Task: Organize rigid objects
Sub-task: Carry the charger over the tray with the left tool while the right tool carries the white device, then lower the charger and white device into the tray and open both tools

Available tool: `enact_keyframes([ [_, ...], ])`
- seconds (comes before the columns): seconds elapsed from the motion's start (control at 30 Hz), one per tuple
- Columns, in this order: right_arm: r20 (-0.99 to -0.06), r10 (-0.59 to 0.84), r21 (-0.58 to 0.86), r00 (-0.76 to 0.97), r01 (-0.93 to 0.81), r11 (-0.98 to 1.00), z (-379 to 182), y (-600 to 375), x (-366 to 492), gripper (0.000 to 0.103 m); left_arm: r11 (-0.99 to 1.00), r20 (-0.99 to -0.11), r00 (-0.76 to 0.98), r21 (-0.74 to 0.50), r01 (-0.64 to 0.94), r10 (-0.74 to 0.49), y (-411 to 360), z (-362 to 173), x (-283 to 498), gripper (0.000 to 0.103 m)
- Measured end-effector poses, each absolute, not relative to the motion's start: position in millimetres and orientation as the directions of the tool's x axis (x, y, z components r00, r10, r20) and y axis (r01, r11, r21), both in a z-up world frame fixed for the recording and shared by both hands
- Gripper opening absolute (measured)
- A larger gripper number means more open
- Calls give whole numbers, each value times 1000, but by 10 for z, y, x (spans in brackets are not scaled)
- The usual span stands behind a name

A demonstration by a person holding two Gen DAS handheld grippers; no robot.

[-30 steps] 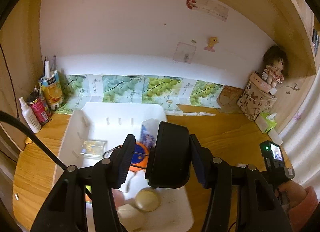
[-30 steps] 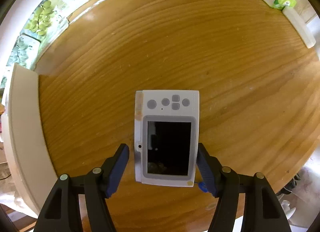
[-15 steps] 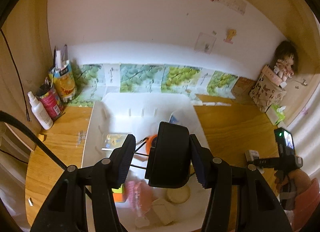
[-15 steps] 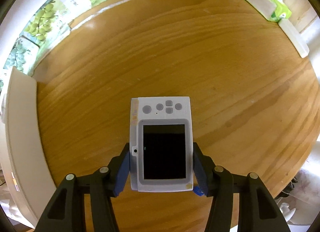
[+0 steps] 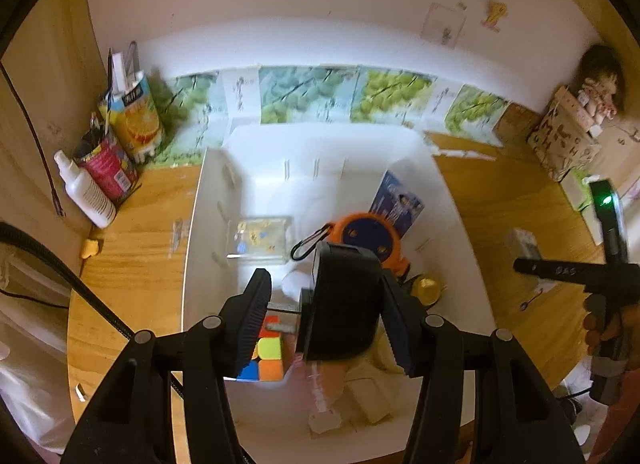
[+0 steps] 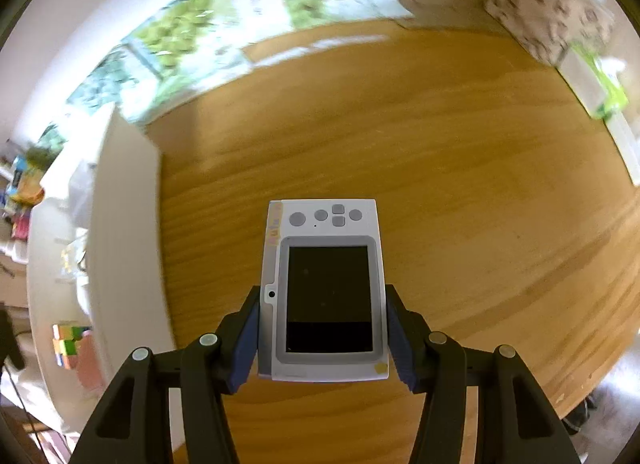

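Sorting is well along: the white bin point(image 5: 192, 232) holds several items. Right hand-held gripper point(image 6: 322, 338) grasps a white digital camera point(image 6: 324, 288) above the tabletop point(image 6: 440, 184) beside the bin; left hand-held gripper point(image 5: 328, 324) has a black device point(image 5: 344, 300) between its jaws over it.

Right gripper point(image 6: 322, 338): jaws, open astride white camera point(image 6: 324, 290) a second ago, closed on its sides half a second ago; camera now off wooden table point(image 6: 460, 184), more of table and wall in sight.

Left gripper point(image 5: 326, 322): black box point(image 5: 342, 302) now touches only one pad, gap at other (earlier seated between both). White bin point(image 5: 448, 200) fills more of left wrist view; colour cube point(image 5: 266, 356) newly visible inside.
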State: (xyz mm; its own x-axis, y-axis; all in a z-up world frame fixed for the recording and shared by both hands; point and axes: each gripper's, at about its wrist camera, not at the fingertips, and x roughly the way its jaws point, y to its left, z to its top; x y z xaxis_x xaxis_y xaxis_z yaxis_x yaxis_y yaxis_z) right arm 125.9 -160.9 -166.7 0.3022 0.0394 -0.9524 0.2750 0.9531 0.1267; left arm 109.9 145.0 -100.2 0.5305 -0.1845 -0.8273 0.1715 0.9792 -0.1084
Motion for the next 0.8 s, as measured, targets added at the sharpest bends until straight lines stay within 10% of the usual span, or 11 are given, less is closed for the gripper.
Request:
enact_keyframes([
  [0.8, -883, 179, 128, 434, -146, 981, -1020, -242, 1235, 57, 984, -851, 499, -105, 146, -165, 1539, -1071, 1056, 69],
])
